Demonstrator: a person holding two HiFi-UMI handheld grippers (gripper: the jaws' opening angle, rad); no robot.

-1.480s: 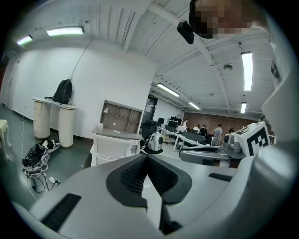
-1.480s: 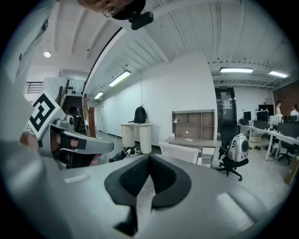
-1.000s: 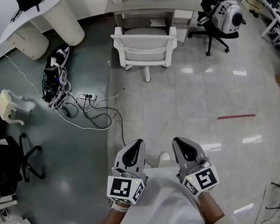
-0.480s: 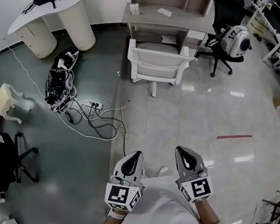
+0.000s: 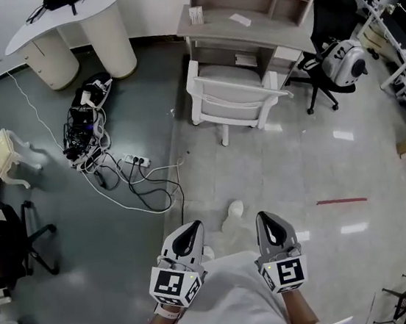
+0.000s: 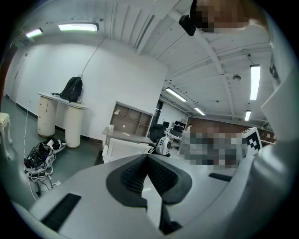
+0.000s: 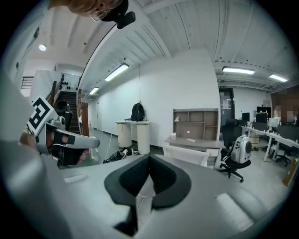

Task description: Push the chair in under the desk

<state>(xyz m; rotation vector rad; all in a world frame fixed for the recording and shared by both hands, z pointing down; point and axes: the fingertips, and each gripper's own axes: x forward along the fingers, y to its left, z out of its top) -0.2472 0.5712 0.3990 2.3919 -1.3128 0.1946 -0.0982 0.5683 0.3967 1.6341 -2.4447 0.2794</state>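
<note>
1. Left gripper (image 5: 190, 228) sat bottom centre of the head view, jaws closed, nothing between them.
2. Right gripper (image 5: 265, 217) was the same: closed, empty.
3. White chair (image 5: 234, 103) stood upper centre, just before the grey desk (image 5: 224, 27), well apart from both grippers.

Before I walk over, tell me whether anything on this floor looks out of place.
Two things. The white chair stands out from the desk, not tucked under it. Left of it, a tangle of cables with a power strip sprawls loose across the floor, a possible trip hazard.
</note>
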